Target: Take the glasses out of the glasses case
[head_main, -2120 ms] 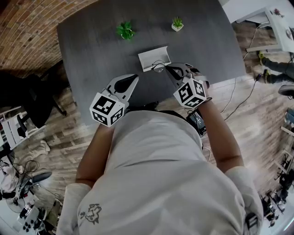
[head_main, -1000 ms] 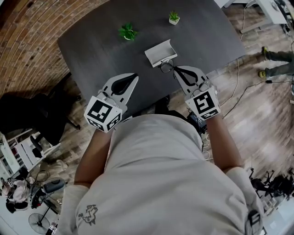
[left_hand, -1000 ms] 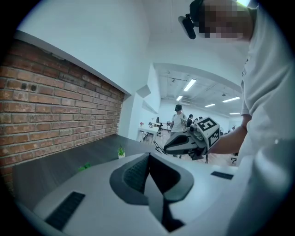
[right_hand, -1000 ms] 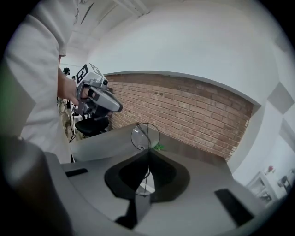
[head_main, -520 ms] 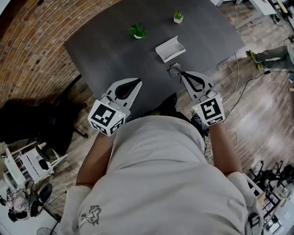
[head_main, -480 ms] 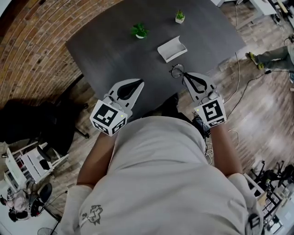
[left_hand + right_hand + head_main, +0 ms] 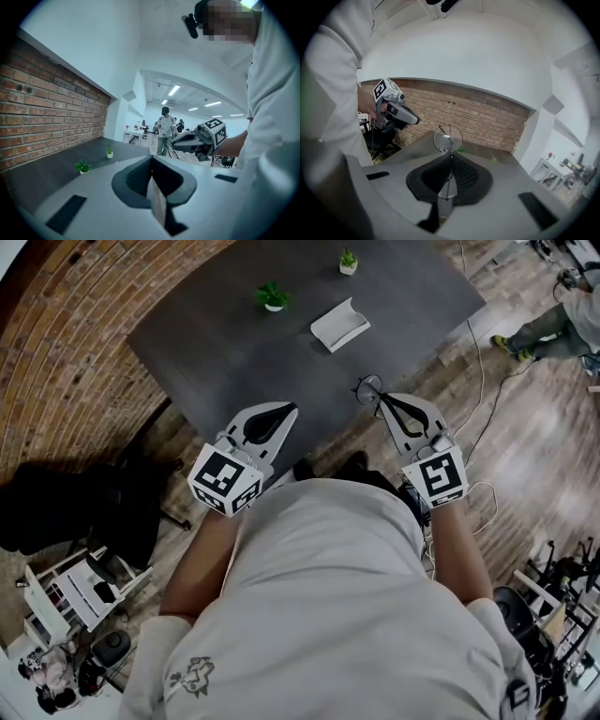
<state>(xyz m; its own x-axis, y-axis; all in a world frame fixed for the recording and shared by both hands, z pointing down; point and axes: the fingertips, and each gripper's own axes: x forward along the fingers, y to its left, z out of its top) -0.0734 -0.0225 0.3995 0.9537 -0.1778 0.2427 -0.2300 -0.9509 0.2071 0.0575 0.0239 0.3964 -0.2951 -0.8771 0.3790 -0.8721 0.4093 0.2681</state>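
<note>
**Glasses clear of the case, pinched in our right hand's tool**

Our right gripper is clamped tight on the thin glasses. They stick out past its tips toward the table and hang about over its near edge. In the right gripper view one round lens stands just above the closed tips, with the frame running in line with the jaws. The open white case lies farther out on the table, ahead of the glasses and a little to the left, well apart from them. Our left gripper is closed on nothing and sits well off to the left, so we judge that setting the glasses down falls to the right hand, with bare tabletop straight ahead of it.
</note>
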